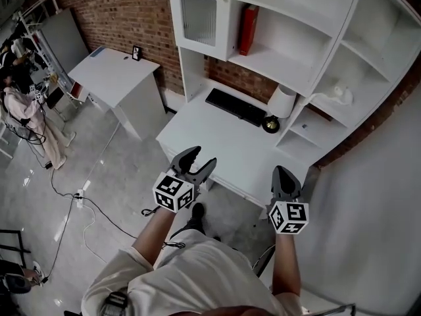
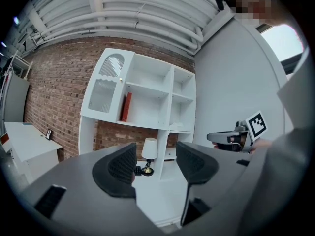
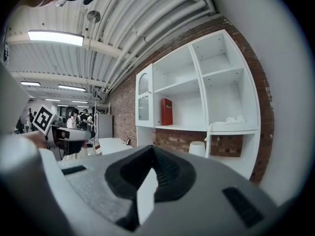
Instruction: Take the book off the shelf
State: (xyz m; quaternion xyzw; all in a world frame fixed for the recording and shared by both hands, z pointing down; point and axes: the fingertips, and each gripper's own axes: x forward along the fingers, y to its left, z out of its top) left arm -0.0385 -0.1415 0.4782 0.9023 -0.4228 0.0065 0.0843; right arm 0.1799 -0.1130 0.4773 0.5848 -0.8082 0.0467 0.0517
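A red book [image 1: 248, 29] stands upright on the middle shelf of the white shelf unit [image 1: 289, 51], beside the glass cabinet door. It also shows in the left gripper view as the red book [image 2: 126, 107] and in the right gripper view as the red book [image 3: 167, 111]. My left gripper [image 1: 202, 158] hovers open over the desk's front edge, far below the book, with nothing between its jaws [image 2: 155, 162]. My right gripper [image 1: 284, 173] is held level with it on the right, its jaws closed together and empty [image 3: 152, 150].
On the white desk [image 1: 217, 147] lie a black keyboard [image 1: 235, 106] and a small lamp with a white shade [image 1: 281, 104]. A white object [image 1: 339, 95] rests on a right-hand shelf. A second white table [image 1: 112, 74] stands to the left, with cables on the floor.
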